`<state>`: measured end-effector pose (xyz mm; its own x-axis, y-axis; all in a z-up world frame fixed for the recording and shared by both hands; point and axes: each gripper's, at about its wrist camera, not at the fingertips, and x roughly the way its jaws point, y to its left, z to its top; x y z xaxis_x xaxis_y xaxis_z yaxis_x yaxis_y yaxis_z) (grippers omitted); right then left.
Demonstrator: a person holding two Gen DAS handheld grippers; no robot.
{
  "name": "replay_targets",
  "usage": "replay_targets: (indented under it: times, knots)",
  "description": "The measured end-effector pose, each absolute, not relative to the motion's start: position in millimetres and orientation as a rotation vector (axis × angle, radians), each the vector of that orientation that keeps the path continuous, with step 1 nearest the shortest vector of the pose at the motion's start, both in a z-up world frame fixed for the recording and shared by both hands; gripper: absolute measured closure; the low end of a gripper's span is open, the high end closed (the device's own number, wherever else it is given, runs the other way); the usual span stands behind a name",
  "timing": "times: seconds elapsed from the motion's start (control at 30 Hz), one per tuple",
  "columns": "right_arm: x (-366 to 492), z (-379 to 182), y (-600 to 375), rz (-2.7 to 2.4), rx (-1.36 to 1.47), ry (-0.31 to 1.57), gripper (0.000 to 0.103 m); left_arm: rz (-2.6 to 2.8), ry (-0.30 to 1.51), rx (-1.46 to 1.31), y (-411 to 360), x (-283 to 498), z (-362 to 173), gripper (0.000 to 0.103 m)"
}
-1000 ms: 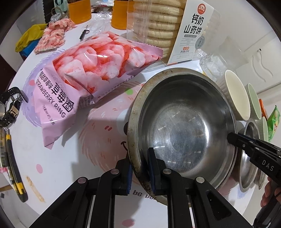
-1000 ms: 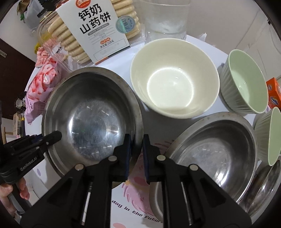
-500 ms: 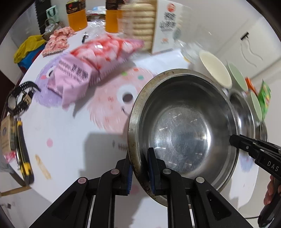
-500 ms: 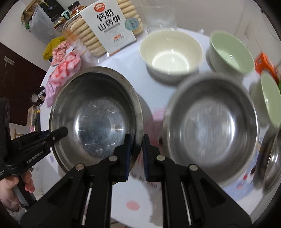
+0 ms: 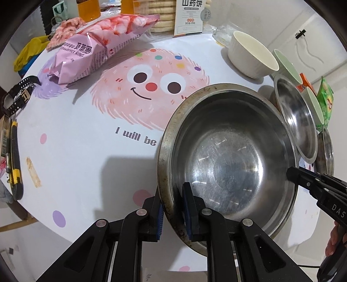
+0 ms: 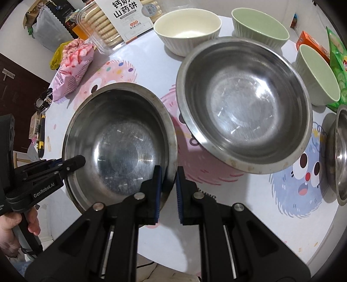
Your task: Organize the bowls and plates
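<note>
Both grippers hold one large steel bowl [image 5: 229,164] above the table; it also shows in the right wrist view [image 6: 121,147]. My left gripper [image 5: 172,208] is shut on its near rim. My right gripper [image 6: 168,186] is shut on the opposite rim and shows in the left wrist view [image 5: 303,180]. A second large steel bowl [image 6: 245,104] sits on the table to the right. Behind it stand a cream bowl [image 6: 188,30] and two green bowls [image 6: 260,28] [image 6: 316,73]. A smaller steel dish [image 6: 340,156] lies at the far right.
A pink snack bag [image 5: 102,45] and a biscuit pack [image 5: 180,15] lie at the table's back. A watch [image 5: 17,95] and a yellow-black knife [image 5: 15,160] lie at the left edge. A green chip bag [image 6: 338,50] and an orange box [image 6: 312,43] are at the right.
Both grippers have lifted the steel bowl off the table and drawn it back toward the front edge. The pink monster print under it now shows.
</note>
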<state>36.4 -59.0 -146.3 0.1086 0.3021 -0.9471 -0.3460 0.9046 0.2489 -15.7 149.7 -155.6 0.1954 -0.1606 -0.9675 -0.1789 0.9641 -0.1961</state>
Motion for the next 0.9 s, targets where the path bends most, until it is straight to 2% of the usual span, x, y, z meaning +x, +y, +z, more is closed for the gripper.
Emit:
replay_targets:
  times: [0.3,0.4,0.5,0.57,0.63,0.67,0.73,0.77,0.83,0.87,0.9]
  knots:
    - [36,-154,-65,0.484,-0.037,1.384,0.088,0.021,1.372,-0.254,144,-15,-159,0.087]
    - [36,-154,-65,0.483,-0.032,1.377,0.088,0.044,1.369,-0.204,139,-15,-157,0.08]
    - [34,-150,-67,0.488,-0.036,1.36,0.086,0.07,1.352,-0.152,140,-19,-152,0.066]
    - [32,-146,-68,0.493,-0.029,1.356,0.079,0.092,1.341,-0.129,142,-21,-148,0.052]
    - [29,-141,-72,0.491,-0.025,1.343,0.066,0.126,1.325,-0.107,147,-25,-142,0.033]
    - [27,-139,-74,0.487,-0.024,1.338,0.061,0.142,1.312,-0.104,149,-27,-138,0.029]
    - [23,-133,-81,0.483,-0.016,1.331,0.039,0.148,1.282,-0.131,154,-31,-128,0.025]
    - [22,-131,-85,0.487,-0.005,1.327,0.038,0.149,1.276,-0.137,155,-32,-125,0.02]
    - [17,-121,-94,0.488,0.011,1.305,0.034,0.147,1.258,-0.141,154,-32,-115,0.017]
    - [16,-117,-98,0.486,0.014,1.295,0.03,0.141,1.251,-0.142,152,-29,-111,0.016]
    - [14,-111,-105,0.482,0.029,1.275,0.019,0.126,1.235,-0.145,148,-27,-104,0.015]
